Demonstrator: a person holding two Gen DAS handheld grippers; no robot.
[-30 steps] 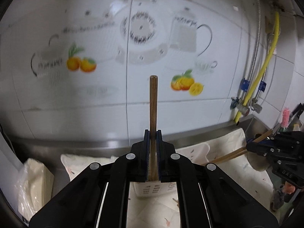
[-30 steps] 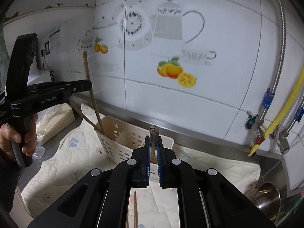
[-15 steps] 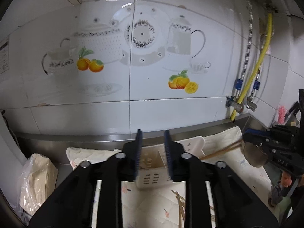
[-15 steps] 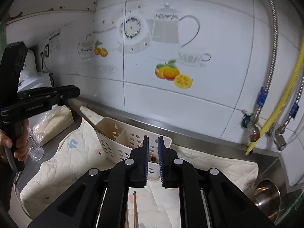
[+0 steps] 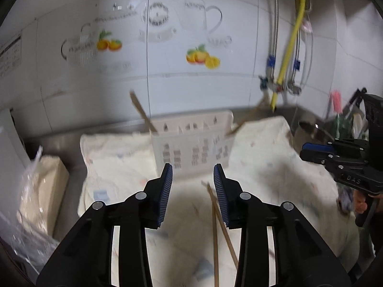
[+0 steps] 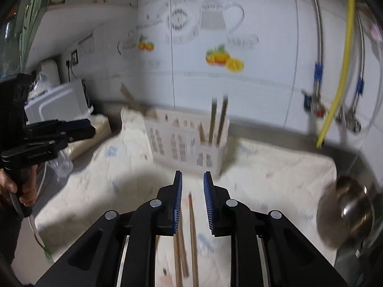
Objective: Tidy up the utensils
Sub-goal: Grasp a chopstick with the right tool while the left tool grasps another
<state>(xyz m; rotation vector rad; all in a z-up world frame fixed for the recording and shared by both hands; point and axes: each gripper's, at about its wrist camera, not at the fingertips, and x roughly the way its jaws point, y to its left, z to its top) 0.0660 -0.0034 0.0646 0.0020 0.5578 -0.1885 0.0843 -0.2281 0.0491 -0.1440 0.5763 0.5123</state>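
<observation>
Both claws are up over the worktop with nothing in them. The left claw has its blue-padded jaws spread pretty wide; the right claw is open too, just a narrower gap.

The white slotted utensil caddy stands at the far side of the pale quilted cloth, close to the tiled wall. 2 chopsticks stand almost upright in its right-end compartment, and another stick leans out to the left from the left end. There's a 4th stick slanting up and right from the right end in the left camera's view, but it's blurry, so I can't tell how it sits.

Loose chopsticks lie flat on the cloth near the claws, right under the right claw's gap. In the left view 2 loose sticks lie beside the left claw's right finger.

A steel bowl sits off to the right of the cloth, and a bagged packet to the left.
</observation>
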